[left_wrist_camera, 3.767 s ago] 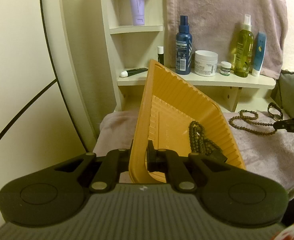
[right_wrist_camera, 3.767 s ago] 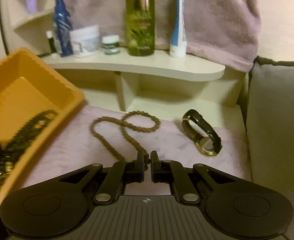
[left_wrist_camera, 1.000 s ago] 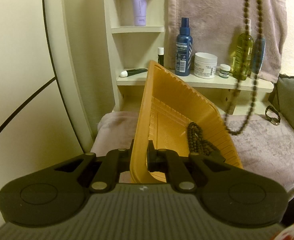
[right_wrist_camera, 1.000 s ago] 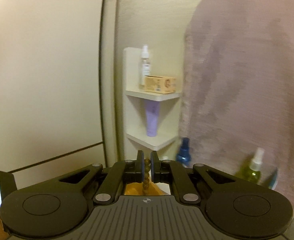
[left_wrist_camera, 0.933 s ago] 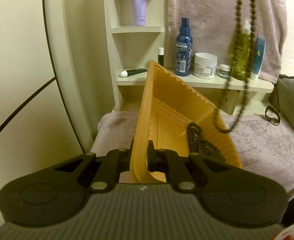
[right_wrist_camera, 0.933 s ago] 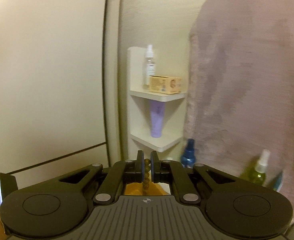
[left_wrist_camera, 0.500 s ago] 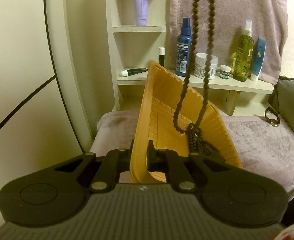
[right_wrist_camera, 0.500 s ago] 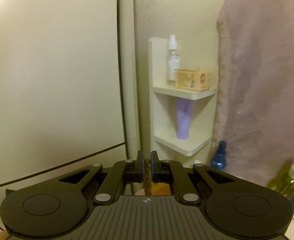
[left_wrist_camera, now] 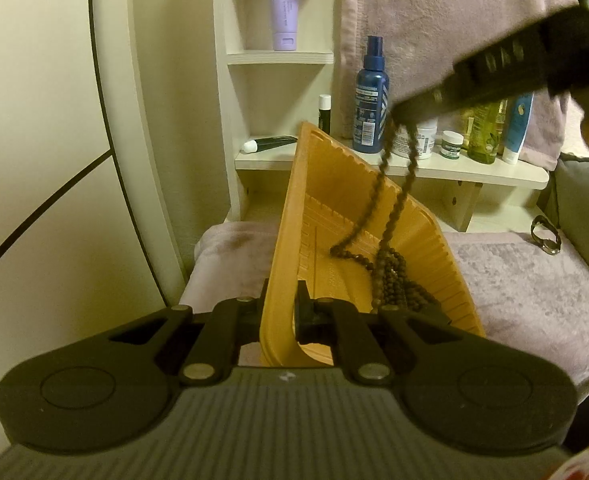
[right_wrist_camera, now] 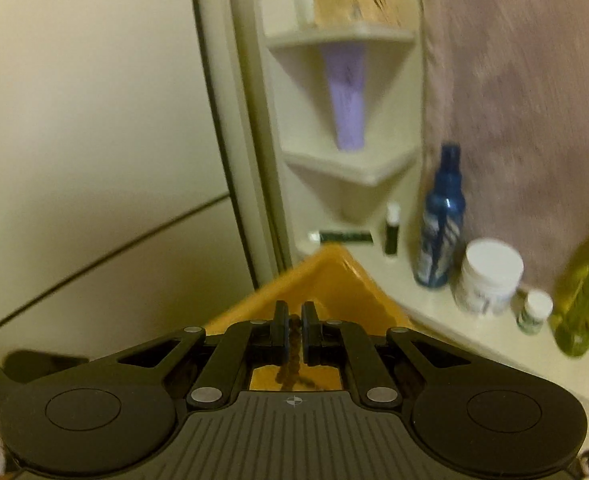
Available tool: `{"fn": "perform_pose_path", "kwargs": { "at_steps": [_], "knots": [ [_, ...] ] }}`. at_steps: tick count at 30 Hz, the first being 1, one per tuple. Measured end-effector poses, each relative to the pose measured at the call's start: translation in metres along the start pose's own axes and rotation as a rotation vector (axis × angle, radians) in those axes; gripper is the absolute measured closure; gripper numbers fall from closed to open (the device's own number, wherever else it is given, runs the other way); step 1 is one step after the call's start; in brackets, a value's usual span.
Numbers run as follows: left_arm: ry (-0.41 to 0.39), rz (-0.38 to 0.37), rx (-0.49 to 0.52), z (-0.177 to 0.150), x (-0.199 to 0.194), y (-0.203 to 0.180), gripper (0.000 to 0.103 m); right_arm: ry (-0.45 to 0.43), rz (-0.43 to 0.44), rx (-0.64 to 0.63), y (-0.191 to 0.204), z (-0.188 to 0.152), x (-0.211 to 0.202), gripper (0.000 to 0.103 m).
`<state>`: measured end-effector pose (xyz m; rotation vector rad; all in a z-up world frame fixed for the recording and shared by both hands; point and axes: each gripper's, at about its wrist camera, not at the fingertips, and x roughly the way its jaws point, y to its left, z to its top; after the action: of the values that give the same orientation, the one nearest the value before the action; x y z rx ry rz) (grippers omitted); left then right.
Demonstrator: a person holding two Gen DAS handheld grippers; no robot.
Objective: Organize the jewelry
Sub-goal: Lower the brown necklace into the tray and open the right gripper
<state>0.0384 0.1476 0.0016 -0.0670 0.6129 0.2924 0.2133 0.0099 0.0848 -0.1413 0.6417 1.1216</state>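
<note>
My left gripper (left_wrist_camera: 280, 308) is shut on the near rim of a tilted orange tray (left_wrist_camera: 334, 200). A dark bead necklace (left_wrist_camera: 398, 292) lies piled in the tray. My right gripper (right_wrist_camera: 292, 326) is shut on a brown bead necklace (right_wrist_camera: 290, 356); in the left wrist view it (left_wrist_camera: 408, 114) hangs the brown bead necklace (left_wrist_camera: 386, 200) down into the tray, with the lower loop touching the tray floor. A watch (left_wrist_camera: 544, 236) lies on the mauve towel (left_wrist_camera: 534, 288) at the right.
A cream shelf (left_wrist_camera: 394, 168) behind the tray holds a blue spray bottle (left_wrist_camera: 370, 100), a white jar (right_wrist_camera: 488, 276), a small pot (left_wrist_camera: 450, 146) and a green bottle (left_wrist_camera: 484, 132). A lilac tube (left_wrist_camera: 282, 8) stands on a corner shelf. A towel hangs behind.
My right gripper has come down over the tray, lowering the brown necklace until its end rests inside. My left gripper and the tray have not moved.
</note>
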Motion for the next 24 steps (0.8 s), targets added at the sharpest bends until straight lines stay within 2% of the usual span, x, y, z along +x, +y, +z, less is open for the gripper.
{"fn": "perform_pose_path", "kwargs": {
  "at_steps": [11, 16, 24],
  "knots": [
    [0.0, 0.001, 0.001, 0.0, 0.0, 0.001, 0.096, 0.102, -0.002, 0.038, -0.012, -0.03, 0.015, 0.097],
    [0.0, 0.002, 0.003, 0.0, 0.0, 0.001, 0.096, 0.107, -0.003, 0.056, -0.014, -0.034, 0.016, 0.097],
    [-0.001, 0.003, 0.006, 0.0, 0.0, -0.001, 0.096, 0.067, -0.003, 0.078, -0.016, -0.031, 0.01, 0.097]
  ]
}}
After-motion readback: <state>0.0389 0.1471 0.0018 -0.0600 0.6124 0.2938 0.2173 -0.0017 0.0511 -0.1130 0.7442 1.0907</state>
